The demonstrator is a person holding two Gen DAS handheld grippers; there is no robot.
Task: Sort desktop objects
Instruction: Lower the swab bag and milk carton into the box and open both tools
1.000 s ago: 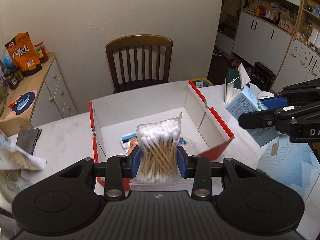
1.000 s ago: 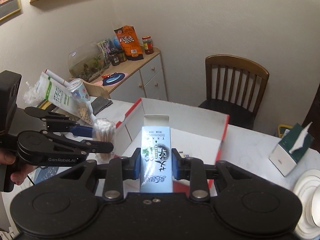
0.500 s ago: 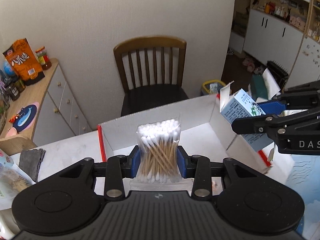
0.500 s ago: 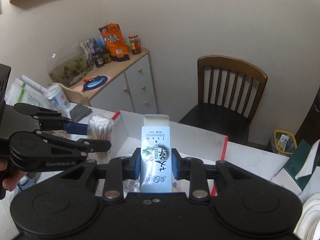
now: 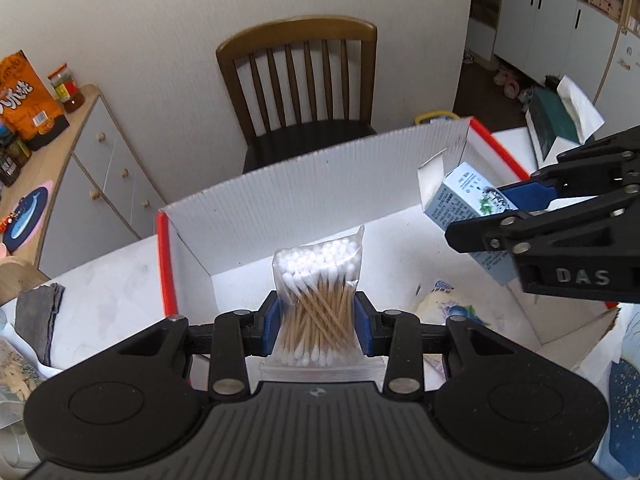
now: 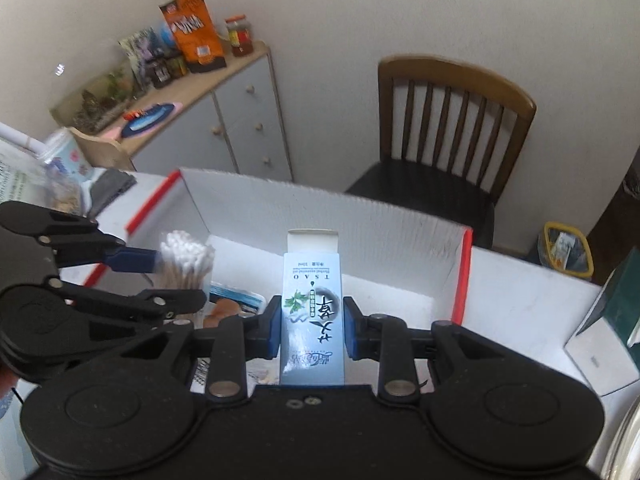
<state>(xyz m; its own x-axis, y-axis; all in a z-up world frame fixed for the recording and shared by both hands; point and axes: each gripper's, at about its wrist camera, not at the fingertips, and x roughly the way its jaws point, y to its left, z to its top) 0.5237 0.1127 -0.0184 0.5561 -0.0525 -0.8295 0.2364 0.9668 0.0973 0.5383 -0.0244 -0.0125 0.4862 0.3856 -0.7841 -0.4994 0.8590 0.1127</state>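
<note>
My left gripper [image 5: 318,322] is shut on a clear bag of cotton swabs [image 5: 318,280] and holds it above the open white box with red edges [image 5: 304,196]. The bag also shows in the right wrist view [image 6: 186,258]. My right gripper [image 6: 312,328] is shut on a pale blue carton with Chinese writing [image 6: 312,316], its top flap open, held over the same box [image 6: 400,216]. The carton shows at the right of the left wrist view [image 5: 464,196]. A few small packets [image 5: 444,304] lie on the box floor.
A wooden chair [image 5: 304,80] stands behind the box. A sideboard with snack bags and jars [image 6: 192,40] is at the left. A green tissue box [image 5: 556,120] stands on the table to the right. A grey cloth [image 5: 34,316] lies left of the box.
Both grippers have moved forward and in over the box with their loads. The box's far wall and the chair now look closer.
</note>
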